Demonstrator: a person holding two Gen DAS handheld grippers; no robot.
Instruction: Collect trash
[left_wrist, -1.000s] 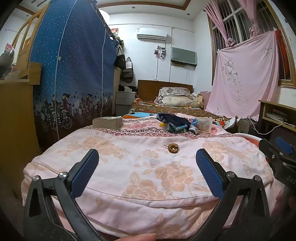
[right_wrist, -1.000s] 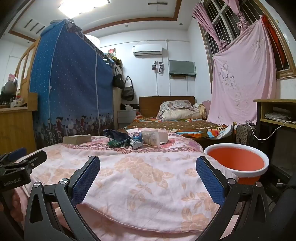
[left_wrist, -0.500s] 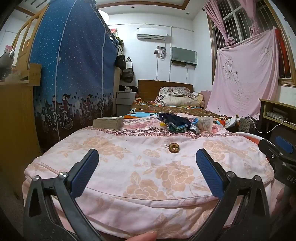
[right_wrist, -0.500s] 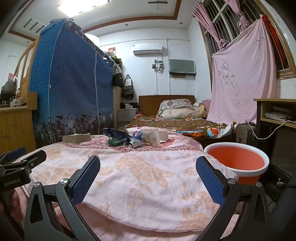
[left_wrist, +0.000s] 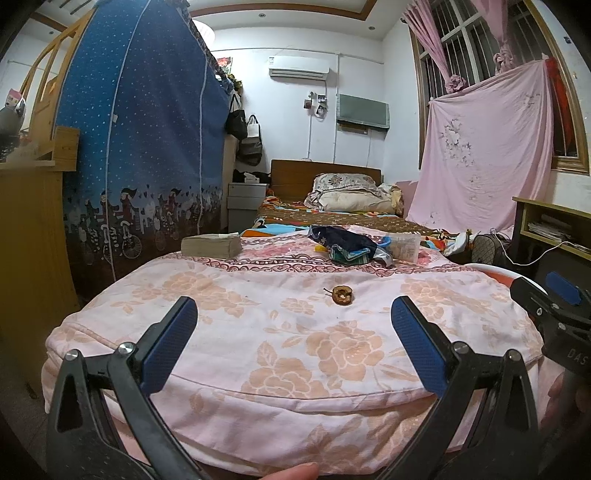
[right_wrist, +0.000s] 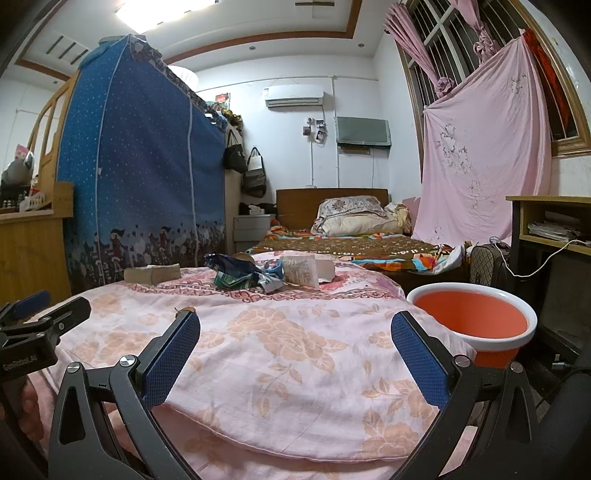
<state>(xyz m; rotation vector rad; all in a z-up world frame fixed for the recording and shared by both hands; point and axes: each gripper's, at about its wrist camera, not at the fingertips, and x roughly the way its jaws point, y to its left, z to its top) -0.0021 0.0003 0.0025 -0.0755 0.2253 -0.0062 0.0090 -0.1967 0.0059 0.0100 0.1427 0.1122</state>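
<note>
Left wrist view: nothing has shifted since the earlier frame. The left gripper (left_wrist: 293, 328) hangs over the near edge of the pink floral quilt (left_wrist: 258, 332), jaws wide and holding nothing. A small brown fruit core (left_wrist: 342, 295) lies on the quilt ahead, apart from both pads; crumpled wrappers (left_wrist: 351, 247) sit farther back.

Right wrist view: also unchanged. The right gripper (right_wrist: 295, 343) has its jaws wide and empty above the quilt (right_wrist: 295, 350). The wrappers (right_wrist: 240, 275) lie well ahead, and an orange basin (right_wrist: 472, 321) stands beside the quilt's right edge.
</note>
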